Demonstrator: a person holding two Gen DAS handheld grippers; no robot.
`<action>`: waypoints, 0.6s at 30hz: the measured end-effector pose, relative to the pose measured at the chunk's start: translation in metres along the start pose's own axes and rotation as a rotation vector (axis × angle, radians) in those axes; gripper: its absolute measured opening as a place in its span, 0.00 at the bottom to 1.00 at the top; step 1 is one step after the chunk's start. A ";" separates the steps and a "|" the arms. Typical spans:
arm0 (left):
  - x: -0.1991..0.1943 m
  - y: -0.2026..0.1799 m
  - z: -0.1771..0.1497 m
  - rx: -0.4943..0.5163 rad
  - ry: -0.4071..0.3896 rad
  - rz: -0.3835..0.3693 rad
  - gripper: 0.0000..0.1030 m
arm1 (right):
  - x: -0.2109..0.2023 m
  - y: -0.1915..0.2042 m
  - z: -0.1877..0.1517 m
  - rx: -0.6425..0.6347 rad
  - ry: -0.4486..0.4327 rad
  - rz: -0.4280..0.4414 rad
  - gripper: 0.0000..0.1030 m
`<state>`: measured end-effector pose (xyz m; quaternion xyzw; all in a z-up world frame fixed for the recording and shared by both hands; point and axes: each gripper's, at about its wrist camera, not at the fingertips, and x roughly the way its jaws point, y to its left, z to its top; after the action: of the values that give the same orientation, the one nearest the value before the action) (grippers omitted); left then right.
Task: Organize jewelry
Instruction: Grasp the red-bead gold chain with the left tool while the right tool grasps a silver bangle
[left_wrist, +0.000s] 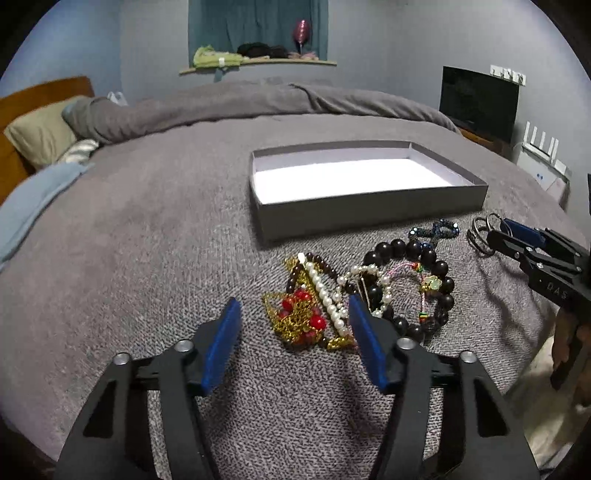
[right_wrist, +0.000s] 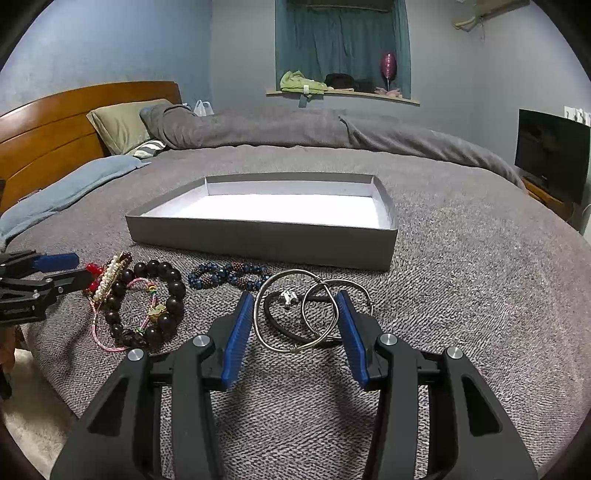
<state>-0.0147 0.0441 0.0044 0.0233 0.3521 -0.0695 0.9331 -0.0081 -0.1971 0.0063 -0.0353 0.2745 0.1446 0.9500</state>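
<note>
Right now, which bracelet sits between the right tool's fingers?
The silver wire bangles: thin bare metal hoops lying between the right tool fingers. The dark wooden bead bracelet and blue beaded bracelet lie further left.

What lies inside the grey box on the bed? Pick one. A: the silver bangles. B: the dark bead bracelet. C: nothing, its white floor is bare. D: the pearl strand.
C: the grey box shows only its white floor, while the jewelry lies on the blanket in front of it.
</note>
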 end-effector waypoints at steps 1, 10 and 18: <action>0.002 0.002 0.000 -0.004 0.009 0.008 0.53 | -0.001 0.000 0.000 0.000 -0.003 0.001 0.45; 0.002 0.005 -0.004 -0.002 0.019 -0.001 0.13 | -0.003 -0.001 0.000 0.003 -0.010 0.003 0.45; -0.021 0.001 0.007 0.003 -0.064 -0.002 0.11 | -0.008 -0.002 0.002 0.007 -0.030 -0.001 0.45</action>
<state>-0.0254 0.0468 0.0232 0.0223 0.3219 -0.0715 0.9438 -0.0131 -0.2010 0.0125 -0.0299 0.2606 0.1435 0.9543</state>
